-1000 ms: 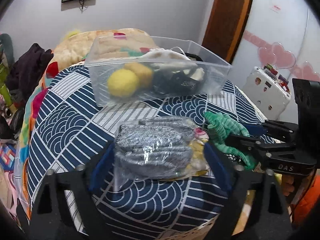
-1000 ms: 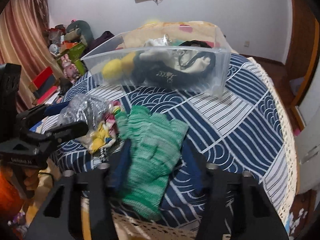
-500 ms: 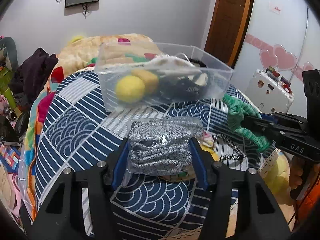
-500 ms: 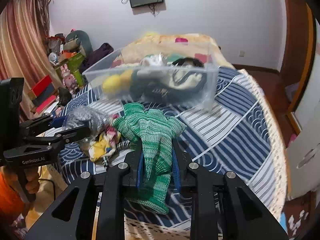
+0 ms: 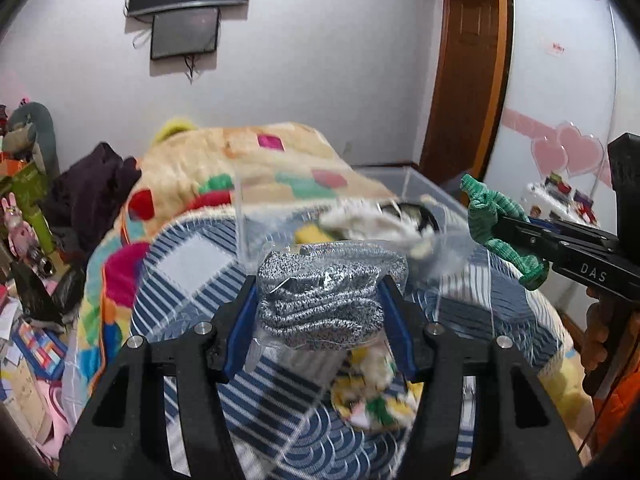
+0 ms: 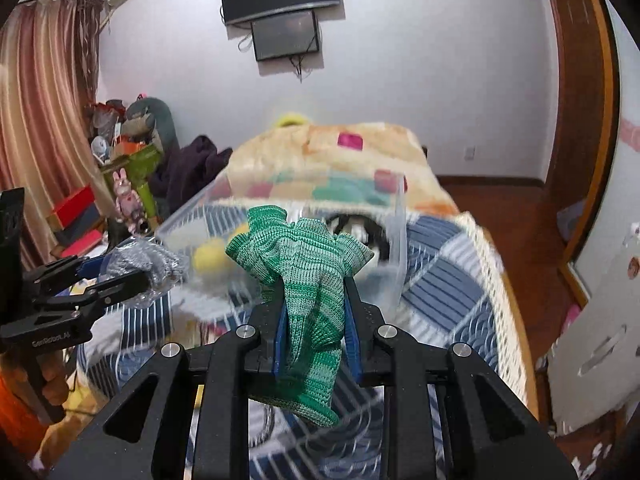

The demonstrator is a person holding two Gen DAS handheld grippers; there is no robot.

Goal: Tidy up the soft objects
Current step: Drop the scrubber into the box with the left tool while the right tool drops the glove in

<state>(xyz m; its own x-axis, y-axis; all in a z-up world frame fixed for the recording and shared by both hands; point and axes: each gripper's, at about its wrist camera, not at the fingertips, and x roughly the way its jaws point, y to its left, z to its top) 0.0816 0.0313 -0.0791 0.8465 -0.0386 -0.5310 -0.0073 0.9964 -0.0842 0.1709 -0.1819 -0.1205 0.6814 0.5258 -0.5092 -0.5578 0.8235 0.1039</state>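
My left gripper (image 5: 320, 300) is shut on a clear bag of grey knit gloves (image 5: 328, 296) and holds it above the bed, in front of the clear plastic bin (image 5: 424, 188). It also shows in the right wrist view (image 6: 132, 276) at the left. My right gripper (image 6: 314, 316) is shut on a green knit glove (image 6: 308, 272), lifted in front of the bin (image 6: 396, 240). The green glove also shows in the left wrist view (image 5: 496, 228) at the right. The bin holds yellow balls (image 6: 208, 256) and white and dark soft items (image 5: 376, 224).
A blue-and-white patterned cover (image 5: 280, 400) lies over the bed, with a small pile of yellow and colourful soft bits (image 5: 368, 392) under my left gripper. A patchwork blanket (image 5: 248, 160) lies behind the bin. Clutter stands at the left (image 6: 120, 184). A wooden door (image 5: 468, 72) is at the right.
Both grippers have risen from the bed with their loads and moved toward the bin. The green glove and the grey glove bag have left the cover.
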